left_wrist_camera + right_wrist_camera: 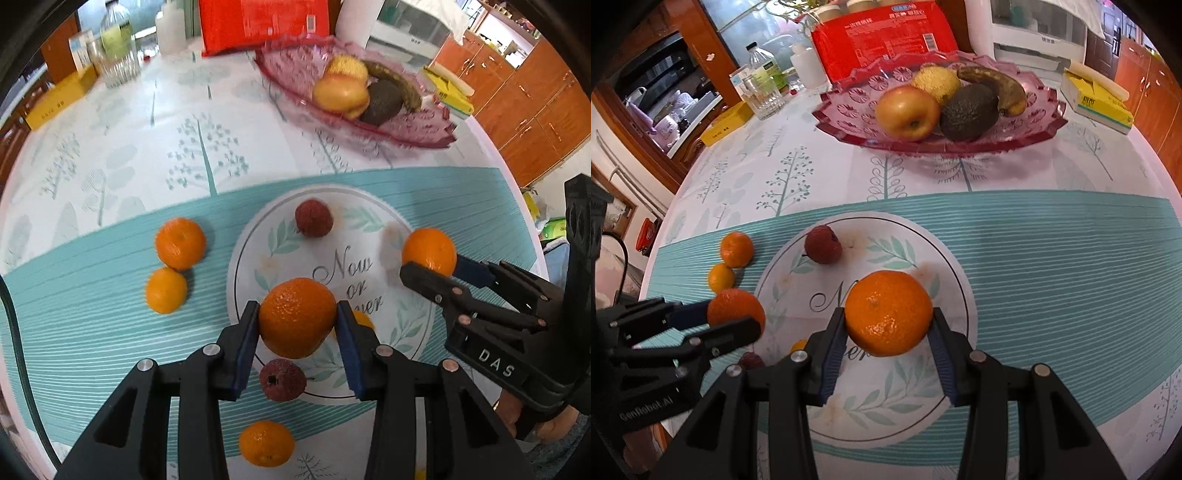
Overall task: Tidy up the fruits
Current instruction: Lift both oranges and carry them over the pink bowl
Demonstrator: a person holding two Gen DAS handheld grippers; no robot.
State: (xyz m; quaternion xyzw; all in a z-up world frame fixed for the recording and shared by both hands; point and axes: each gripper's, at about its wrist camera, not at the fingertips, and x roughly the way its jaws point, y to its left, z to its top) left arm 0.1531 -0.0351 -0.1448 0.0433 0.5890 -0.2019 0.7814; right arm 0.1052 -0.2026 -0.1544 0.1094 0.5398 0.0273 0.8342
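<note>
Two small oranges [180, 242] sit touching each other on the teal band of the tablecloth [1052, 266], far left; another small orange [266, 443] lies nearer the table edge, a dark red lychee [282, 379] just beyond it; left gripper [297, 321] is clamped on a big orange [296, 317], pads pressed to both sides, fruit held above the printed white circle [953, 266]; second lychee [313, 218] rests at the circle's far side; a sliver of another orange fruit [364, 319] peeks out behind the left gripper's finger; right gripper [888, 314] grips its own orange [888, 312], also over the circle; pink glass fruit dish [849, 99] stands well behind, holding an apple [908, 112], a yellow fruit [936, 83], an avocado [967, 112] and a browned banana [995, 88]; red package [882, 37] behind the dish; yellow box [1097, 101] far right.
</note>
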